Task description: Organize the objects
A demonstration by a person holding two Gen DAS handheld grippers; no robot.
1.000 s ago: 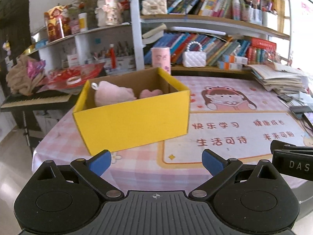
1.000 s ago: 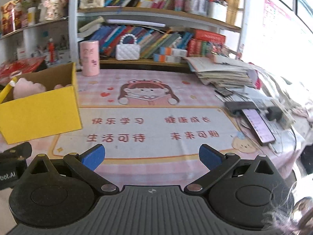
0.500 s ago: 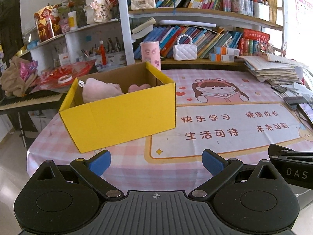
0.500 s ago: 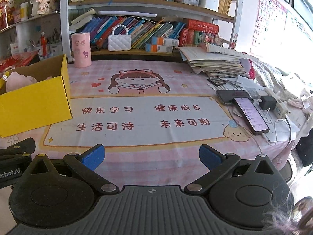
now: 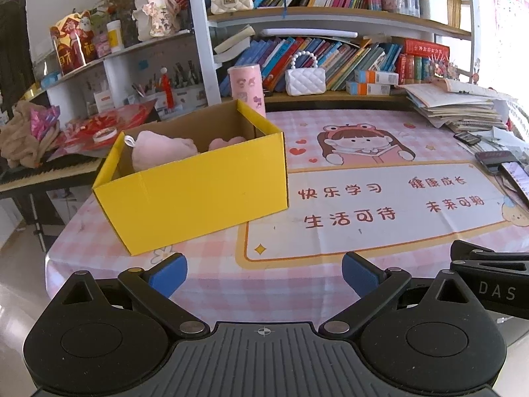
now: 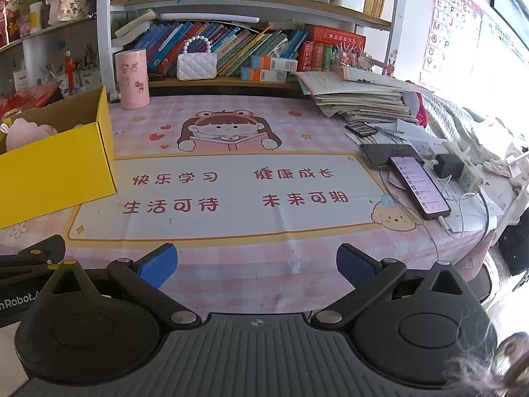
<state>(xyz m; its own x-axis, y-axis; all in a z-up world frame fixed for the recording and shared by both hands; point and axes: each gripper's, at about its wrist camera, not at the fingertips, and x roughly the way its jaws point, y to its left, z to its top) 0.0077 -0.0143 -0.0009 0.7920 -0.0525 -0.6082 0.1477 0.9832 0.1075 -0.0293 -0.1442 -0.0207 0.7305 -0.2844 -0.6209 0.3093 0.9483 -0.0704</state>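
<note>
A yellow cardboard box (image 5: 198, 192) stands on the left part of the pink checked table; it also shows in the right wrist view (image 6: 56, 178). Pink plush toys (image 5: 162, 152) lie inside it. My left gripper (image 5: 263, 273) is open and empty, held off the table's front edge, in front of the box. My right gripper (image 6: 256, 263) is open and empty, off the front edge further right. Each gripper's body shows at the edge of the other's view.
A pink cylinder (image 6: 131, 79) and white handbag (image 6: 196, 66) stand at the back by the bookshelf. Stacked papers (image 6: 360, 99), phones (image 6: 418, 185) and a charger (image 6: 448, 165) crowd the right side. A printed mat (image 6: 231, 192) covers the middle.
Both grippers have drawn back and risen from the table, so the box and mat look smaller and further away. Both stay open.
</note>
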